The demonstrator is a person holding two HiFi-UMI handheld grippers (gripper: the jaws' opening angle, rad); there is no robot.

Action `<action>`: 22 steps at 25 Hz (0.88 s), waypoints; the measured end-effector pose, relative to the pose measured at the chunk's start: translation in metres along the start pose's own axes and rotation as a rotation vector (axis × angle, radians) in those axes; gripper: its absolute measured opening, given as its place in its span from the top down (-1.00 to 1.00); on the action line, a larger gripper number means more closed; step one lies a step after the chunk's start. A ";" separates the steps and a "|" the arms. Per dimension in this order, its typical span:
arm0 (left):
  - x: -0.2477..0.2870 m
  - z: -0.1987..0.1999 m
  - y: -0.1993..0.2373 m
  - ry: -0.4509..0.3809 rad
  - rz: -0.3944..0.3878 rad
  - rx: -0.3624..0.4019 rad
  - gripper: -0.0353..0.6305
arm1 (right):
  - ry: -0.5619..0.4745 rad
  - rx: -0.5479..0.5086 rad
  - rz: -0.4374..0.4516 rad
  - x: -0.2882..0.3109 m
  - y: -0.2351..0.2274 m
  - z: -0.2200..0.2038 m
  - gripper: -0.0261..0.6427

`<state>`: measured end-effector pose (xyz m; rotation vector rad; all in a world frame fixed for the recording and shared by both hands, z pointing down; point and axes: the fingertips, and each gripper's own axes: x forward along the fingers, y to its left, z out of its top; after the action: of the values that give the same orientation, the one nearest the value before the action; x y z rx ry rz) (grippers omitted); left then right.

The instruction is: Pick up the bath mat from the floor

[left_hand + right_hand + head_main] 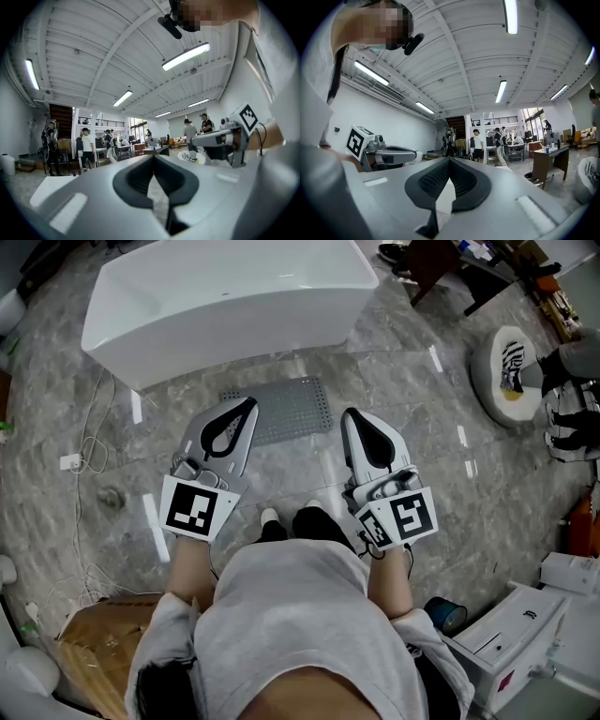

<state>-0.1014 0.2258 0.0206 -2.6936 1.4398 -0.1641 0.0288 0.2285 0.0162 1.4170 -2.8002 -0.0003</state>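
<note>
Left part of the bath mat (298, 409) hidden behind the left gripper (247, 403), bathtub (225, 296) cut off by the top edge, feet (270, 517) mostly hidden under the torso, cardboard box (94, 648) cut off at the bottom, distant people (87, 145) too small to make out

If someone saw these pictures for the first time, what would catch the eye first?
A big white tub fills the top of the head view. Just below it a grey mat lies flat on the marble floor. The left claw and right claw, both shut and empty, point toward the tub, one at each end of the mat in that view.
</note>
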 end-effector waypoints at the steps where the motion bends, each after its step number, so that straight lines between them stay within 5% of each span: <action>1: 0.001 0.001 0.002 0.000 0.003 -0.002 0.89 | 0.000 0.001 0.000 0.001 -0.002 0.001 0.92; 22: 0.118 0.006 0.029 0.014 0.146 0.000 0.89 | -0.028 -0.013 0.100 0.075 -0.127 0.007 0.92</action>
<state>-0.0597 0.1114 0.0173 -2.5790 1.6329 -0.1732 0.0868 0.0924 0.0090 1.2820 -2.8845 -0.0386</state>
